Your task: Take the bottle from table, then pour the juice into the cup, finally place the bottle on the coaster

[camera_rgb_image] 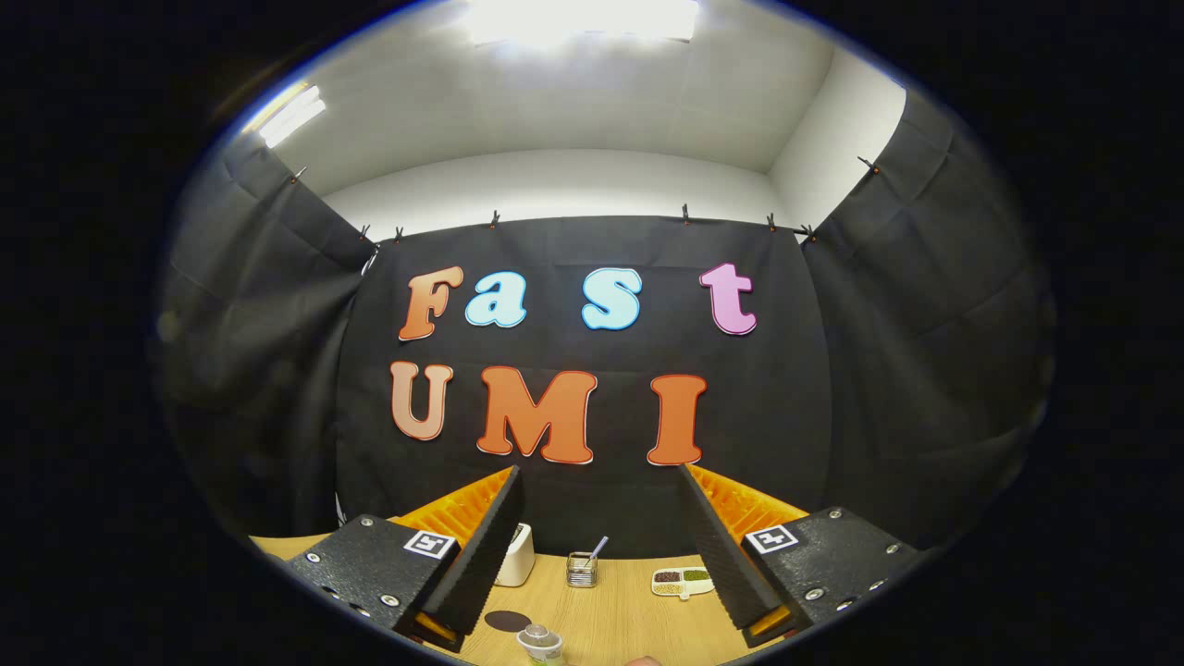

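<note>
My gripper [599, 490] is raised above the wooden table [620, 620] and stands open, with nothing between its fingers. Low between the fingers, close to me, I see the top of the bottle [540, 641] with a pale cap. Just beyond it, by the left finger, a dark round coaster [507, 621] lies flat on the table. Farther back sits a small clear cup [581, 570] with a thin stick or straw leaning out of it.
A white box-like container [516, 555] stands at the back next to the left finger. A small divided dish [683, 582] with dark and green fillings lies at the back right. The black cloth wall closes off the table's far side.
</note>
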Tool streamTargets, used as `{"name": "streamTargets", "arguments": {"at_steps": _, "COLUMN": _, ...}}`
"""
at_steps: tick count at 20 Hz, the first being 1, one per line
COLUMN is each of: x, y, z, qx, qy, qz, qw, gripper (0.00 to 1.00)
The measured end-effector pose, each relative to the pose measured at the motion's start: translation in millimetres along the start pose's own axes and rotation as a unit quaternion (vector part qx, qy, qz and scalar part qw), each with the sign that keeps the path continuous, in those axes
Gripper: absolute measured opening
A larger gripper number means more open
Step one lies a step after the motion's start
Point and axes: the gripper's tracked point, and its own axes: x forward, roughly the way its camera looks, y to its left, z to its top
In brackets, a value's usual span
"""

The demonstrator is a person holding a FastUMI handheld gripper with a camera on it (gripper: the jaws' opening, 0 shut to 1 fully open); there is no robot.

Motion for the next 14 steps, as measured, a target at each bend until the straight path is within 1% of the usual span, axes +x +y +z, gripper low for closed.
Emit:
{"name": "streamTargets", "arguments": {"at_steps": 5, "x": 0, "y": 10, "z": 1, "qx": -0.008, "qy": -0.006, "qz": 0.006, "qw": 1.0, "gripper": 0.98}}
{"name": "streamTargets", "arguments": {"at_steps": 9, "x": 2, "y": 14, "z": 3, "qx": -0.001, "qy": -0.011, "qz": 0.007, "qw": 1.0, "gripper": 0.98}}
{"name": "streamTargets", "arguments": {"at_steps": 14, "x": 6, "y": 18, "z": -7, "qx": 0.006, "qy": -0.001, "qz": 0.012, "qw": 1.0, "gripper": 0.98}}
